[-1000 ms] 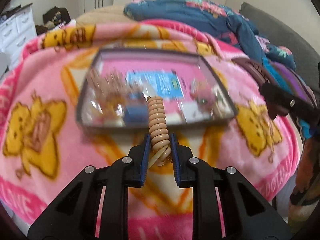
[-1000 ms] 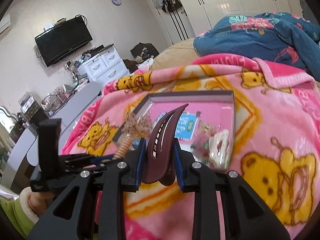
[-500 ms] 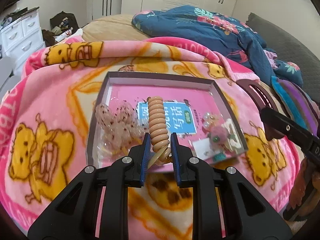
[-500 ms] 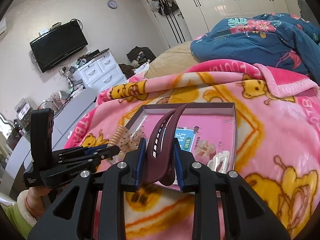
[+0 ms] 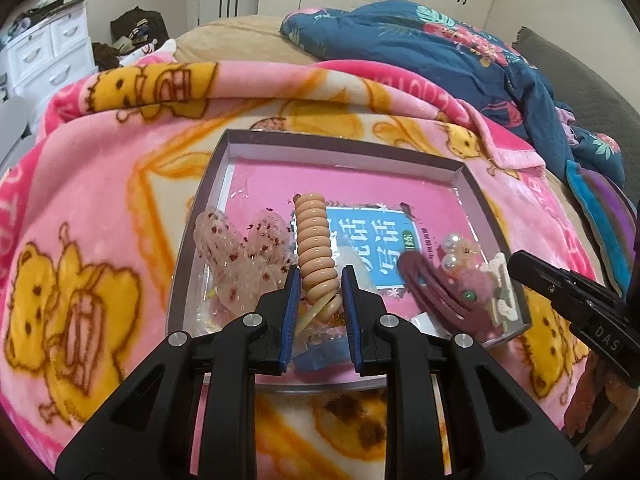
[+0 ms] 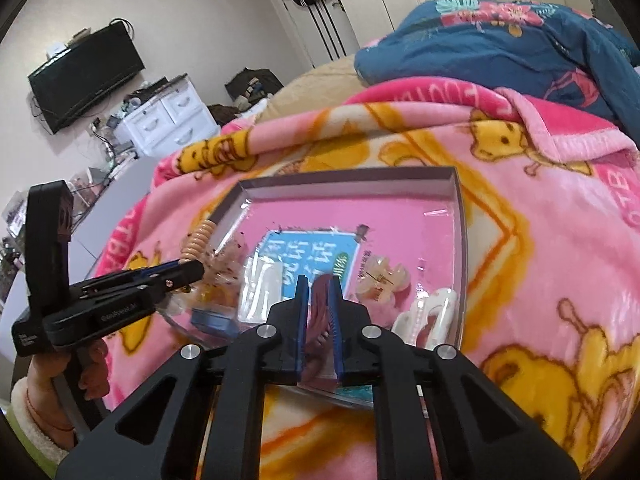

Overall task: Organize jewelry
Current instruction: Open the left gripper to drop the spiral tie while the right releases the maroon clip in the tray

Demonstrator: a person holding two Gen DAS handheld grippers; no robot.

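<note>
The left gripper (image 5: pixel 319 300) is pinching the lower end of a beige spiral hair tie (image 5: pixel 314 248) between its blue-padded fingers (image 5: pixel 291 300), the coil standing upright above the near part of the tray (image 5: pixel 344 142). From the right wrist view the same coil (image 6: pixel 197 242) is showing beside the tray's left wall.

The right gripper (image 6: pixel 319 312) is clamping a dark maroon hair clip (image 6: pixel 320 308) between its fingers (image 6: pixel 301 308), low over the near edge of the tray (image 6: pixel 352 178). In the left wrist view that clip (image 5: pixel 436 296) is lying blurred across the tray's right part, close against a fuzzy pink ornament (image 5: pixel 474 288) with pearl beads (image 5: pixel 452 248) just above it.

Left of the coil, a translucent speckled scrunchie (image 5: pixel 240 256) is sitting inside the tray. A blue label (image 6: pixel 308 260) is covering the middle of the tray floor. A pale flower-shaped clip (image 6: pixel 382 278) and a white claw clip (image 6: pixel 432 316) are resting near the right wall.

The tray is lying on a pink bear-print blanket (image 5: pixel 92 208) spread over the bed, with a dark blue floral quilt (image 5: pixel 440 56) bunched behind it. A white dresser (image 6: pixel 168 120) and a wall television (image 6: pixel 86 76) are standing in the background
</note>
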